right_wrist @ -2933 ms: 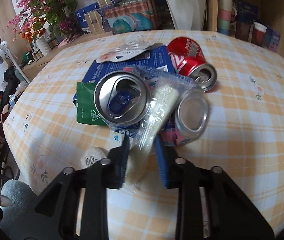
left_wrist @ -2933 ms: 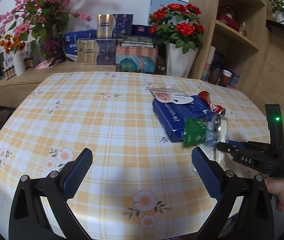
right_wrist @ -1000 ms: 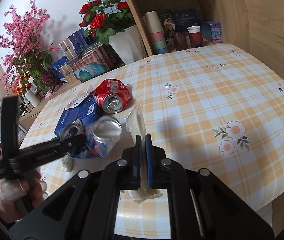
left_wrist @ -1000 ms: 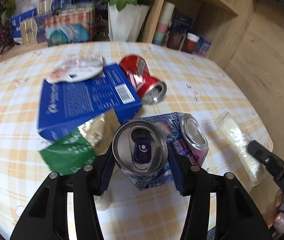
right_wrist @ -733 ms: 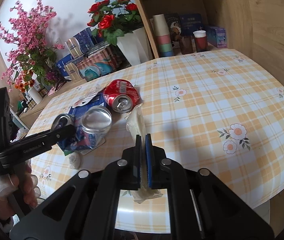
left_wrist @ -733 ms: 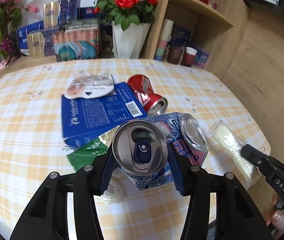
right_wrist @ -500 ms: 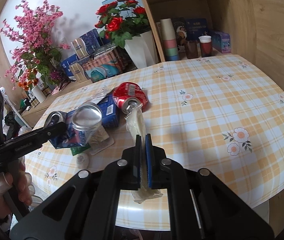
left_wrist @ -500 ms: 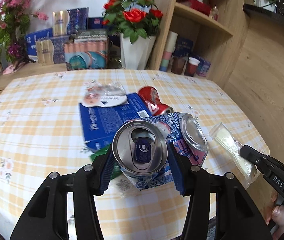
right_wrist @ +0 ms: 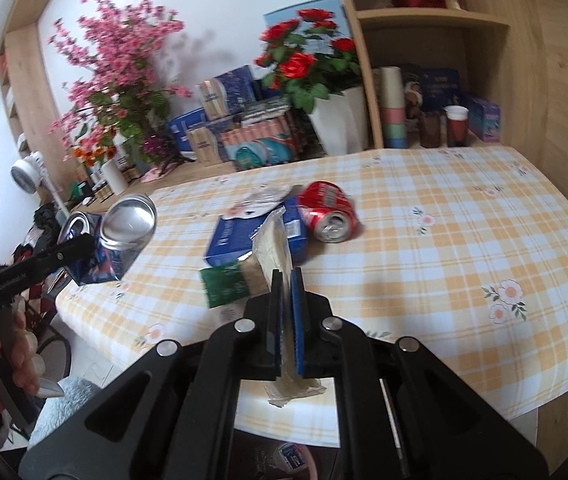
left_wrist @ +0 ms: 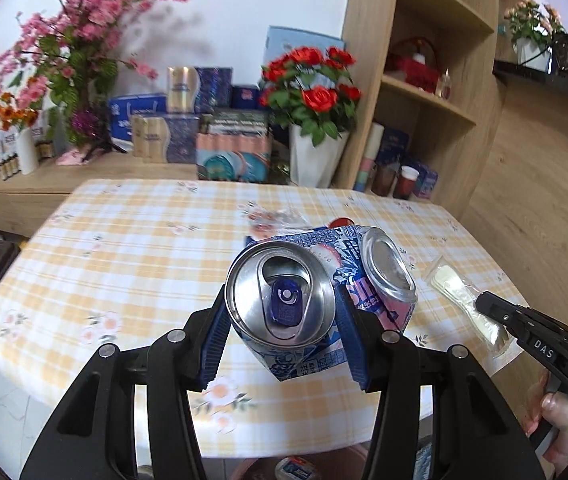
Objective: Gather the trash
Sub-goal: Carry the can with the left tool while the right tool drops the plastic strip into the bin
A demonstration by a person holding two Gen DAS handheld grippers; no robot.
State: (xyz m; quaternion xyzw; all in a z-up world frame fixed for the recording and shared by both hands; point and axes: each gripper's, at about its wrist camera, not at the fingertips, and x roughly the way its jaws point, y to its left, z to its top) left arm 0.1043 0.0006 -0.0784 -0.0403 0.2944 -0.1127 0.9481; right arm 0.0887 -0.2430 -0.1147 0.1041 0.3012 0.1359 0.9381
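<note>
My left gripper [left_wrist: 282, 312] is shut on a crushed blue and pink drink can [left_wrist: 316, 304], held in the air over the table's near edge; the can also shows in the right wrist view [right_wrist: 120, 236]. My right gripper [right_wrist: 286, 308] is shut on a clear plastic wrapper [right_wrist: 274, 248], held above the table's front edge; the wrapper also shows in the left wrist view [left_wrist: 460, 300]. On the checked tablecloth [right_wrist: 444, 248] lie a red can [right_wrist: 328, 212], a blue box [right_wrist: 244, 236], a green packet [right_wrist: 228, 284] and a white foil lid [right_wrist: 260, 200].
A bin with trash inside shows below the table edge [right_wrist: 296, 456]. Behind the table stand a white vase of red roses [right_wrist: 340, 120], gift boxes [right_wrist: 244, 136] and a wooden shelf with cups [right_wrist: 424, 120]. A pink flower arrangement [right_wrist: 116, 92] stands at the back left.
Both grippers have drawn back from the table and risen, each keeping its load. The left one with the can has moved off to the left past the table edge.
</note>
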